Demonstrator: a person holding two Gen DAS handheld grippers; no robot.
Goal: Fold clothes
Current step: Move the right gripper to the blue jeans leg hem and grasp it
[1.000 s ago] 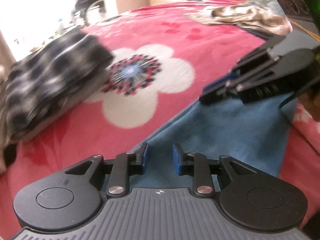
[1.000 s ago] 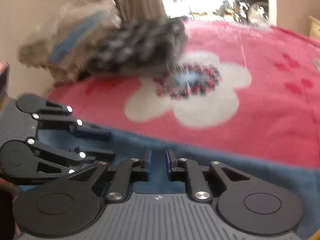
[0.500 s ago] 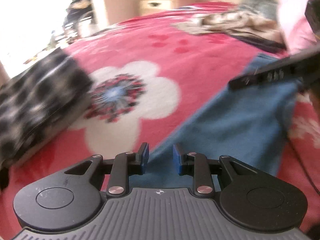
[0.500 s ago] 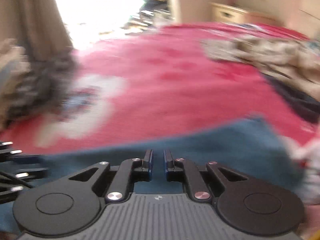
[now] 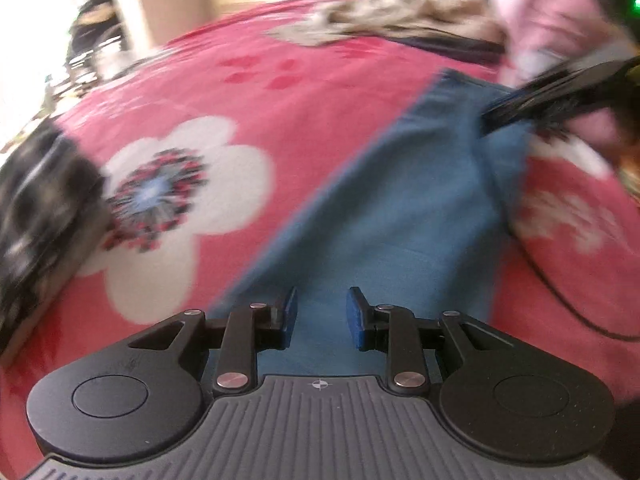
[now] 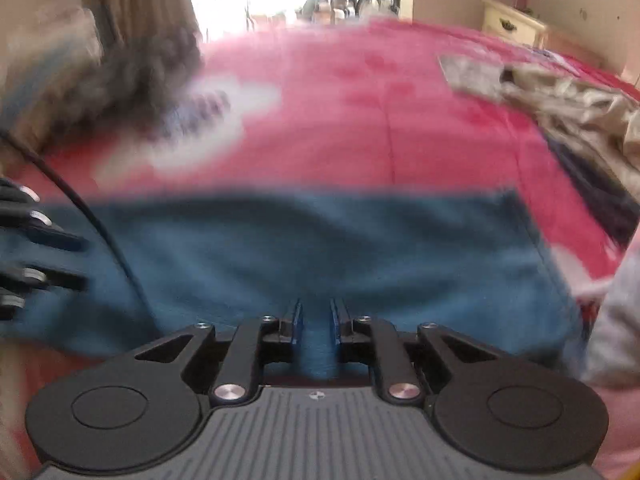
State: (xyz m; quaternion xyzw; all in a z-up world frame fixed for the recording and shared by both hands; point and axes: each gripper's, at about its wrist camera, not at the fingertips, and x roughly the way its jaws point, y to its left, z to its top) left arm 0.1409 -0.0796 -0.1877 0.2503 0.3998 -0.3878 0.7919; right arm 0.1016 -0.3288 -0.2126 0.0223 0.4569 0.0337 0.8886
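Note:
A blue cloth (image 5: 392, 208) lies stretched flat on the pink flowered bedspread (image 5: 280, 92); it also shows in the right wrist view (image 6: 320, 248). My left gripper (image 5: 320, 312) sits at one end of the cloth, jaws a little apart with blue fabric between them. My right gripper (image 6: 316, 320) sits at the other edge, jaws narrowly apart around a fold of blue cloth. The right gripper shows in the left wrist view (image 5: 520, 108) at the far end. The left gripper shows at the left edge of the right wrist view (image 6: 36, 252).
A folded black-and-white checked garment (image 5: 36, 216) lies at the left on the bedspread. A beige patterned garment (image 5: 392, 20) and a dark one lie heaped at the far right. A cream nightstand (image 6: 512, 24) stands beyond the bed. A black cable (image 6: 100, 240) crosses the cloth.
Both grippers have moved apart along the blue cloth, drawing it out long and flat. The right gripper swung from beside the left to the far end.

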